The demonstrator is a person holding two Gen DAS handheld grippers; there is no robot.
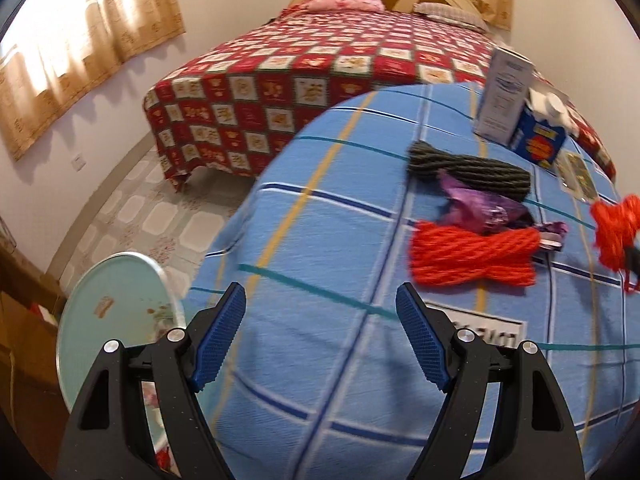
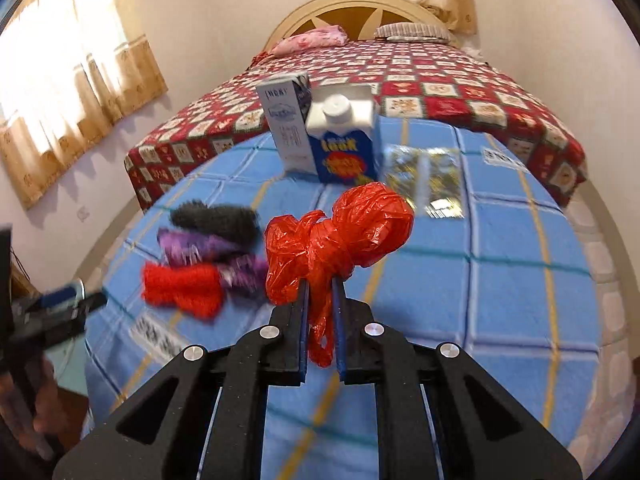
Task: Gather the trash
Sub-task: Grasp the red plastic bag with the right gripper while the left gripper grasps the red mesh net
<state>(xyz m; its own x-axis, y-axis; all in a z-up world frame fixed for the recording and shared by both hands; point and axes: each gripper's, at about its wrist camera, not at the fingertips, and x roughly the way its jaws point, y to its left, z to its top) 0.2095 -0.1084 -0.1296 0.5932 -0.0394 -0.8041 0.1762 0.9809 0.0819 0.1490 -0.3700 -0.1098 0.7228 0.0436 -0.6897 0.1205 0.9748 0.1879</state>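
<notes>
- Blue ribbed pads of the left claw (image 1: 320, 304) spread wide apart, nothing between them, hovering over bare blue checked cloth of the near bed (image 1: 320, 360).
- Pale green round bin lid (image 1: 116, 320) low at the left edge of that view, beside the bed and down by the tiled floor (image 1: 140, 216).
- Right claw (image 2: 320, 292) pressed together on the tail of a red plastic bag (image 2: 340, 232) — knotted bundle lifted clear above the cloth, loose end dangling between the fingers.
- Same bag visible at the far right edge of the left view, blurred.
- Left of the bag, on the cloth: orange-red yarn skein (image 1: 474, 256), then a crumpled purple wrapper (image 1: 484, 208) touching it, then a dark grey yarn skein (image 1: 468, 170) just behind.
- Further back, two cartons upright and side by side — a white box (image 2: 286, 128) and a blue carton with a white cap (image 2: 344, 148).
- Shiny foil packet (image 2: 428, 176) flat on the cloth just right of the blue carton.
- Beyond the near bed, a second bed with a red patchwork cover (image 1: 300, 80), pink pillow (image 1: 344, 0) and a striped one at its rounded headboard.
- Tan curtains (image 1: 80, 40) on the left wall, brightly lit.
</notes>
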